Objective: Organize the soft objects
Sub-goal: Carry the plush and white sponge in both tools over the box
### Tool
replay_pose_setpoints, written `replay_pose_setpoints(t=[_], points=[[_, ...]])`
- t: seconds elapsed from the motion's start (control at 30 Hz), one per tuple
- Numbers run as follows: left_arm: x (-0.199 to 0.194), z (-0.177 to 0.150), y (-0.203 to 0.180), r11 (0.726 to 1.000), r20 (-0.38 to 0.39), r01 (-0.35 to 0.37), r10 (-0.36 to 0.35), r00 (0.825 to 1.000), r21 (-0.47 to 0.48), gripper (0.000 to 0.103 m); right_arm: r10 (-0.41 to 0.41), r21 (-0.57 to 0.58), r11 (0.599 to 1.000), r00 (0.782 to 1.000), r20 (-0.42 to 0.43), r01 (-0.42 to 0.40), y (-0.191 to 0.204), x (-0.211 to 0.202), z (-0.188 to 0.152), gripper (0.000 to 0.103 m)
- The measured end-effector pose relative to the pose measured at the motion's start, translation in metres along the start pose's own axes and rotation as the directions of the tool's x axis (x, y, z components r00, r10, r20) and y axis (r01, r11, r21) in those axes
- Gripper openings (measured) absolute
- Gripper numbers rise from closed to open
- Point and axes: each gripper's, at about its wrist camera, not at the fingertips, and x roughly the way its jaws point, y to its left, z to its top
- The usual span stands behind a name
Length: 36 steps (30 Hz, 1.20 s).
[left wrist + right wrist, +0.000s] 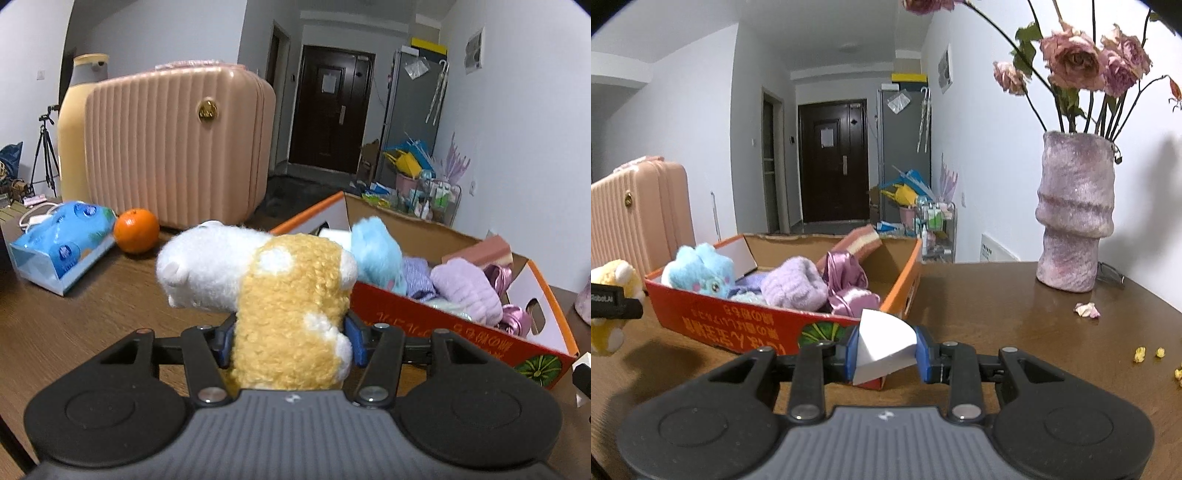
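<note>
The plush toy (280, 295) is hanging pinched in the left gripper (290, 341) just beside the box's (436, 317) near wall, while the right gripper (884, 350) is clamping the box's near corner flap.

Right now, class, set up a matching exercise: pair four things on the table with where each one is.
Things:
1. yellow-and-white plush toy
2. orange
3. blue plush toy
4. box flap

Places:
A. inside the cardboard box
B. clamped in the right gripper
C. beside the tissue pack
D. clamped in the left gripper

Pairs: 1-D, 2-C, 3-A, 4-B
</note>
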Motion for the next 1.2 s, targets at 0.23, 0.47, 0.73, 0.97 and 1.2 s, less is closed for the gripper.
replay_pose_setpoints(t=[0.23, 0.47, 0.73, 0.97, 1.2], points=[[-0.012, 0.009, -0.001, 1.000, 0.067, 0.006, -0.006, 0.998, -0.008, 0.056, 0.008, 0.016, 1.000, 0.999, 0.044, -0.008, 0.001, -0.006, 0.003, 0.031], [-0.020, 0.018, -0.009, 1.000, 0.127, 0.025, -0.025, 0.992, -0.001, 0.056, 0.025, 0.005, 1.000, 0.995, 0.099, -0.026, 0.009, -0.007, 0.009, 0.031], [-0.014, 0.026, -0.024, 0.999, 0.151, 0.041, -0.042, 0.988, 0.008, 0.056, 0.052, -0.016, 0.999, 0.988, 0.143, -0.050, 0.025, 0.002, 0.017, 0.031], [0.000, 0.032, -0.037, 0.999, 0.160, 0.039, -0.043, 0.986, 0.029, 0.056, 0.067, -0.021, 0.998, 0.986, 0.154, -0.065, 0.037, 0.020, 0.024, 0.031], [0.016, 0.039, -0.051, 0.998, 0.176, 0.043, -0.051, 0.983, 0.048, 0.056, 0.066, -0.021, 0.998, 0.984, 0.163, -0.064, 0.044, 0.040, 0.031, 0.031]])
